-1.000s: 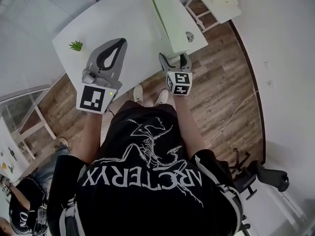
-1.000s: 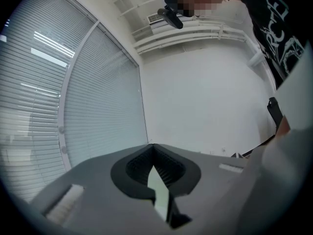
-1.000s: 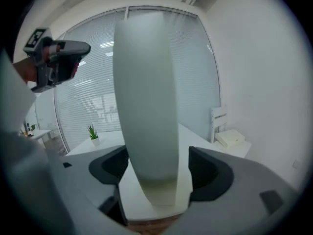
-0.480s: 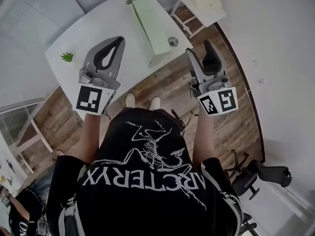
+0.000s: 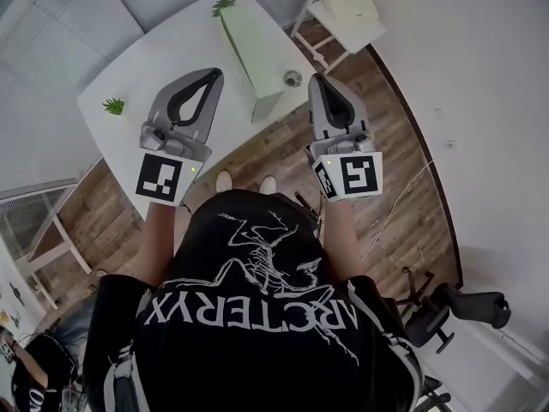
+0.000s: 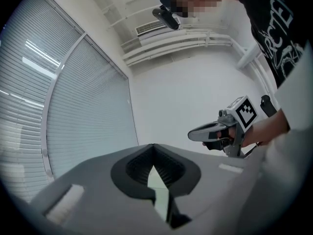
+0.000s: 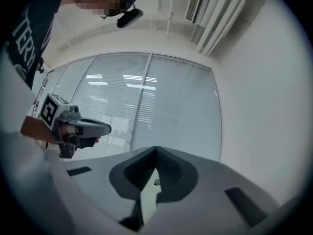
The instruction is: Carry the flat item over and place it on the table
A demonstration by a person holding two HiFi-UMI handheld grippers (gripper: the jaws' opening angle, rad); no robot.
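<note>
Wood-plank floor (image 5: 377, 144) and a white table (image 5: 146, 67) fill the head view below me. On that table lies the pale green flat item (image 5: 253, 50), its near end at the table's near edge, with neither of my claws on it. A small round object (image 5: 292, 79) sits just beside its near right corner, one little green plant (image 5: 113, 106) stands towards the table's left side, and another (image 5: 223, 5) stands at the flat item's far end. My left claw (image 5: 208, 72) hangs over the table to the left of the flat item, and my right claw (image 5: 316, 77) hangs near the table's right corner, close to the round object. A white side stand (image 5: 347, 11) is off to the right beyond the table. From the left gripper view, my left claw's jaws meet at their tips with nothing between them; slatted blinds (image 6: 63, 121) and a white wall (image 6: 186, 97) lie beyond, and my right claw (image 6: 205, 132) shows at the right, held in a hand. From the right gripper view, my right claw's jaws are likewise pressed together and empty, with my left claw (image 7: 105, 129) at the left before a glass wall with blinds (image 7: 166, 106).
</note>
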